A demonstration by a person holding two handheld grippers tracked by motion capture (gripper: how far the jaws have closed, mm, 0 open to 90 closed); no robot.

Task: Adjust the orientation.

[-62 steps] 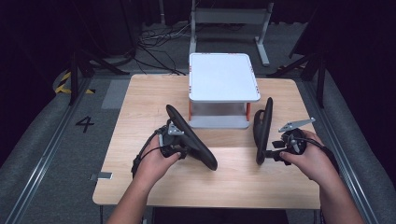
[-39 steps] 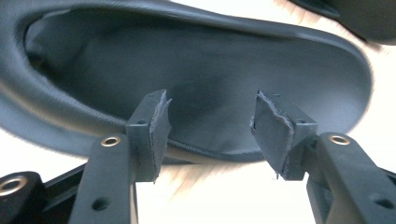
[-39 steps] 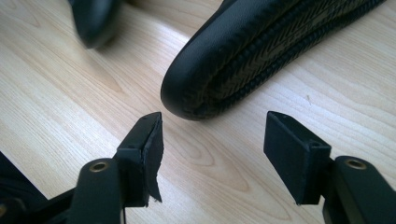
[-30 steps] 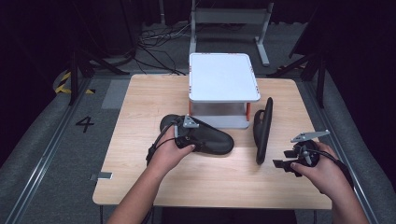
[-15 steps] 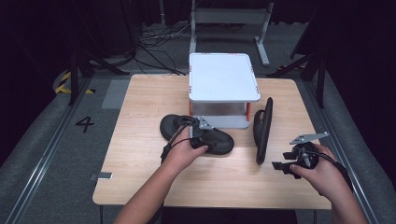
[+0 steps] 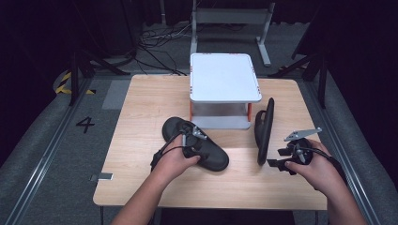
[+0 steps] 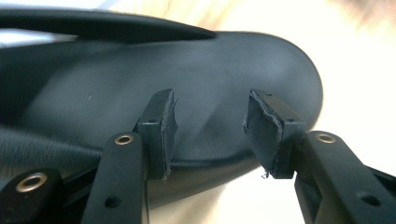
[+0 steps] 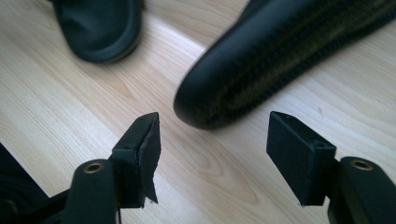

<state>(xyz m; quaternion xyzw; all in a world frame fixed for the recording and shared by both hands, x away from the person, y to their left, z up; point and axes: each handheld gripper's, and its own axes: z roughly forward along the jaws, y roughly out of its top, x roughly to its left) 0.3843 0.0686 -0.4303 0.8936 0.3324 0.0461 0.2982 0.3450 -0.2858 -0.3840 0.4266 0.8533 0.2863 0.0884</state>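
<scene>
A black sandal lies flat on the wooden table, with its sole down. My left gripper hovers over its middle. In the left gripper view the footbed lies just behind my left gripper. Its jaws have just been closing, with a gap still between the pads and nothing pressed in them. A second black sandal stands on its edge beside the white stand. My right gripper is open just short of its near end, the pads apart over bare wood.
A white raised stand with orange legs sits at the table's far middle, right behind both sandals. The flat sandal's end shows far off in the right gripper view. Dark floor, cables and a metal frame surround the table.
The left sandal, held tilted up two seconds ago, now lies flat. The left hand has slid right along it. The right hand has drawn back from the upright sandal, then stayed still.
</scene>
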